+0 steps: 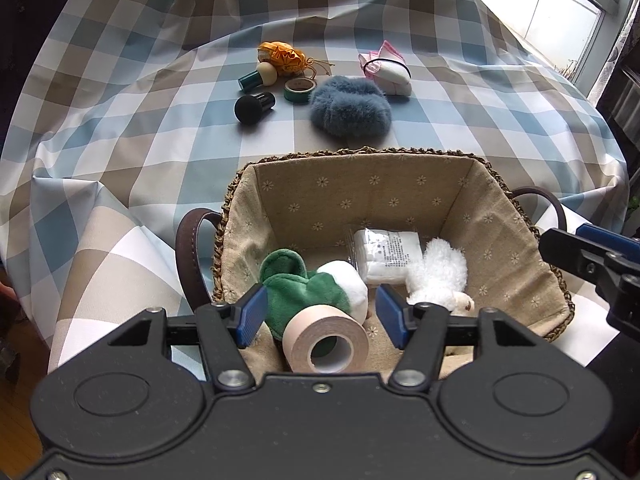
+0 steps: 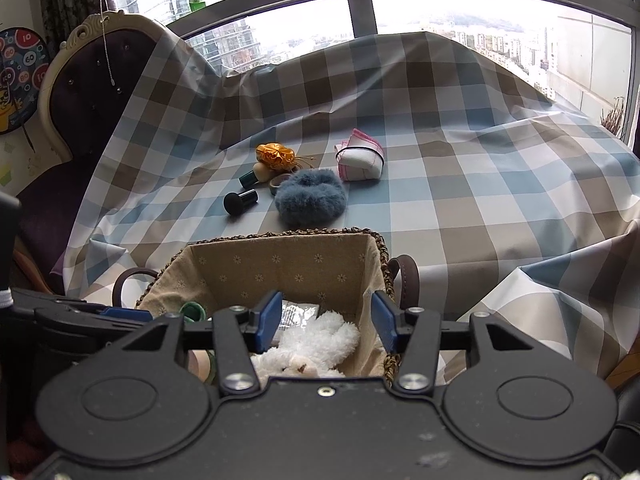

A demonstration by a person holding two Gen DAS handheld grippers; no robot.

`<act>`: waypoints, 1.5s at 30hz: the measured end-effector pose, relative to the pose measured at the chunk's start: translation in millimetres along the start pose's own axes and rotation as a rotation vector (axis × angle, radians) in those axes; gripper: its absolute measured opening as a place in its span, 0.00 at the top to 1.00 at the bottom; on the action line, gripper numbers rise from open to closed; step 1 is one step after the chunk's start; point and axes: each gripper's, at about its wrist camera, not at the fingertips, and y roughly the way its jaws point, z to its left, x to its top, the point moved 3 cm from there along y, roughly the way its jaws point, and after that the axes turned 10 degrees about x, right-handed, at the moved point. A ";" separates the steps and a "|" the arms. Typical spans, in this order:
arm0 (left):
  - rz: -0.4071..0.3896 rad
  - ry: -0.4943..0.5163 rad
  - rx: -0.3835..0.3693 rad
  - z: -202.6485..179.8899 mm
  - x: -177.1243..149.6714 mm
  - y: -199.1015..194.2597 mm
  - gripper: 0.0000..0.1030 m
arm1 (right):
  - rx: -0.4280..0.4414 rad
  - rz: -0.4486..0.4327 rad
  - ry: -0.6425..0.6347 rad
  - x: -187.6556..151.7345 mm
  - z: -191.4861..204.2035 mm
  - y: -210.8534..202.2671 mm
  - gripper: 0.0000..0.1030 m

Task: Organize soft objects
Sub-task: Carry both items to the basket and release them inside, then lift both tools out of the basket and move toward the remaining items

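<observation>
A woven basket [image 1: 440, 168] with a cloth lining stands at the near table edge. In it lie a green and white plush [image 1: 304, 288], a beige tape roll [image 1: 324, 340], a white packet [image 1: 388, 254] and a white fluffy toy [image 1: 438, 276]. My left gripper [image 1: 320, 314] is open and empty above the basket, over the tape roll. My right gripper [image 2: 326, 320] is open and empty above the basket's right part [image 2: 382, 256], over the white fluffy toy [image 2: 312, 344]. On the table beyond lie a blue furry item [image 1: 350, 106], an orange pouch [image 1: 282, 58] and a pink-white cloth bundle [image 1: 388, 68].
A black-headed brush [image 1: 254, 106], a beige-headed brush [image 1: 258, 76] and a green tape ring [image 1: 300, 90] lie beside the orange pouch. The checked tablecloth [image 1: 120, 120] hangs over the table edges. A purple chair [image 2: 84, 92] stands at the left, a window behind.
</observation>
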 end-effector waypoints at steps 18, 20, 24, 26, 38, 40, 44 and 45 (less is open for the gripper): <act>0.004 -0.003 0.013 2.2 0.6 1.4 0.44 | 0.000 0.004 -0.002 0.7 -0.3 0.3 0.51; 0.004 -0.006 0.017 3.4 0.6 1.5 0.44 | 0.001 0.005 -0.005 0.6 0.2 0.5 0.51; 0.002 -0.015 0.020 5.7 0.9 0.0 0.43 | 0.008 0.006 -0.013 0.4 3.2 0.7 0.48; 0.001 -0.017 0.023 5.8 0.3 -0.8 0.43 | 0.005 0.010 -0.026 -0.2 5.9 0.4 0.48; -0.028 -0.008 0.042 4.3 0.7 -10.2 0.43 | -0.015 -0.011 -0.035 5.4 10.0 -8.7 0.39; -0.048 -0.001 0.052 3.6 0.5 -14.2 0.43 | -0.017 -0.020 -0.052 6.9 13.8 -10.6 0.34; -0.090 0.025 0.085 -0.8 -0.3 -21.4 0.43 | -0.029 -0.024 -0.060 7.7 15.5 -12.0 0.28; -0.097 0.029 0.091 -1.6 0.1 -22.5 0.43 | -0.035 -0.026 -0.051 8.2 14.0 -12.2 0.26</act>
